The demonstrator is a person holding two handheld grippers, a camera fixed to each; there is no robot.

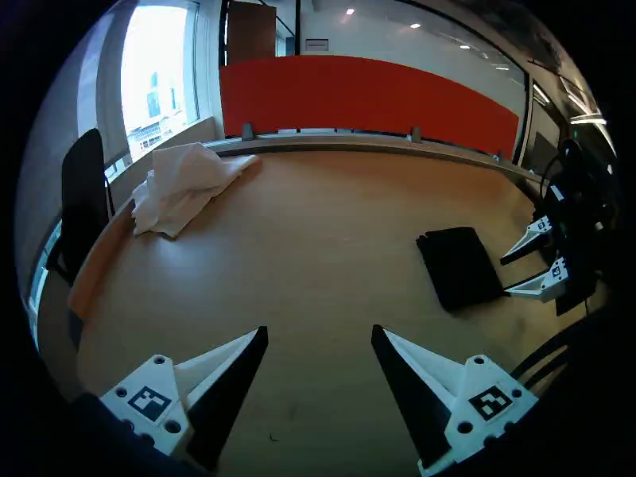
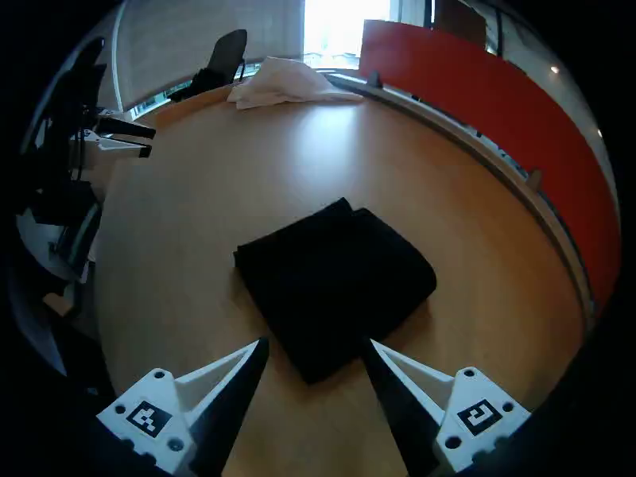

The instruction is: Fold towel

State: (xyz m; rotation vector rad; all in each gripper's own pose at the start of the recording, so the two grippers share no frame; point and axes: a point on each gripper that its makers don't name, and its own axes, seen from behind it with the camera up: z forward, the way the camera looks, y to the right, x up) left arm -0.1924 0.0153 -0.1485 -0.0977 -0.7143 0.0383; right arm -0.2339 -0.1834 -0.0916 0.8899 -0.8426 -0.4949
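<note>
Well, both grippers hang over the desk [image 1: 318, 238] with fingers spread wide and nothing held: the left gripper [image 1: 318, 330] and the right gripper [image 2: 316, 342]. The black towel [image 2: 338, 282] lies folded just ahead of the right one, its near corner showing between the fingers, though whether they touch it I cannot tell. The white towel [image 1: 187, 187] sits crumpled by the far edge, well apart, its folds hard to make out.

I see the black towel [image 2: 334, 286] lying flat, folded into a thick, roughly square pad just ahead of my right gripper [image 2: 315, 343]. Its near corner shows between the spread fingers. The white towel [image 1: 187, 187] sits in a crumpled, unfolded heap far ahead and off to the left of my left gripper [image 1: 319, 330].
</note>
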